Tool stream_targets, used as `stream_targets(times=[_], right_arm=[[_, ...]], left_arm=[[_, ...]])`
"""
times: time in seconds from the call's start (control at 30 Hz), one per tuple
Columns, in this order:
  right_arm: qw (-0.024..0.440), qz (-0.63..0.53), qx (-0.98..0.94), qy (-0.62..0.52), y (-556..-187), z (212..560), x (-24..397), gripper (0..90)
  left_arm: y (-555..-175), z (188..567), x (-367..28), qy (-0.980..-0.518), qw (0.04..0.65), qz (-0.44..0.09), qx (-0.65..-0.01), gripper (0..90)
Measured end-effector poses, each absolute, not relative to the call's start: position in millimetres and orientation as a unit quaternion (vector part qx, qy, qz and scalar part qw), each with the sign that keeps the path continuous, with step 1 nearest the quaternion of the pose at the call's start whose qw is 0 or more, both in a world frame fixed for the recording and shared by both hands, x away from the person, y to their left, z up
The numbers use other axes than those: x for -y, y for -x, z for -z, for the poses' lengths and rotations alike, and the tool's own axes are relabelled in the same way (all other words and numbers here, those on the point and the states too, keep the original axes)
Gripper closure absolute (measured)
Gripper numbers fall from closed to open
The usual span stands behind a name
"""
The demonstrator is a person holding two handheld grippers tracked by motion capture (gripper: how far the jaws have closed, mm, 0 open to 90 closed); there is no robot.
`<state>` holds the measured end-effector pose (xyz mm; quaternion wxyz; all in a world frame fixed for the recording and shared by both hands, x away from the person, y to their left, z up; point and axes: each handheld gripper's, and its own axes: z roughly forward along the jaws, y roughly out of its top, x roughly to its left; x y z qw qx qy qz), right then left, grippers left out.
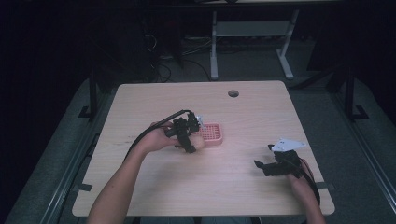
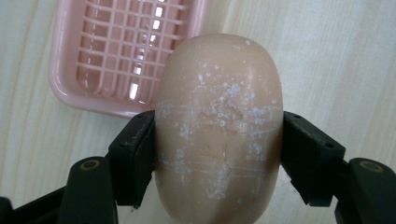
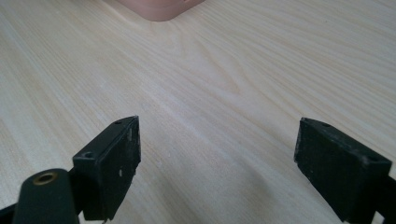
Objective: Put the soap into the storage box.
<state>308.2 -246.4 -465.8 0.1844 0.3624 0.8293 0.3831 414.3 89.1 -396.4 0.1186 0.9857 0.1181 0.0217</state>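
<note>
A tan oval bar of soap [image 2: 218, 126] with white flecks is clamped between both jaws of my left gripper [image 2: 218, 158]. In the high view the soap [image 1: 198, 143] and the left gripper [image 1: 189, 137] hang just left of a pink slatted soap dish [image 1: 212, 134]. The dish [image 2: 116, 51] lies beyond the soap at upper left in the left gripper view. My right gripper [image 1: 264, 158] rests low over the table's front right, open, jaws wide apart with bare wood between them [image 3: 217, 158]. A corner of the pink dish [image 3: 159, 8] peeks in at the top of the right gripper view.
The light wooden table [image 1: 243, 112] has a round cable hole [image 1: 233, 93] near its far edge. A white desk frame [image 1: 252, 42] stands on the floor behind the table. Black cables trail from both grippers.
</note>
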Motion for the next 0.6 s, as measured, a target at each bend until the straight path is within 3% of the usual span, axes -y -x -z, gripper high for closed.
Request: stream_targets(times=[0.6], right_arm=[[0.183,-0.385,-0.828,-0.364,-308.1,465.4,247.9,13.9]], left_arm=[[-431.9,388.7,-74.6,-0.986,0.117,-0.024,-0.114,32.2]])
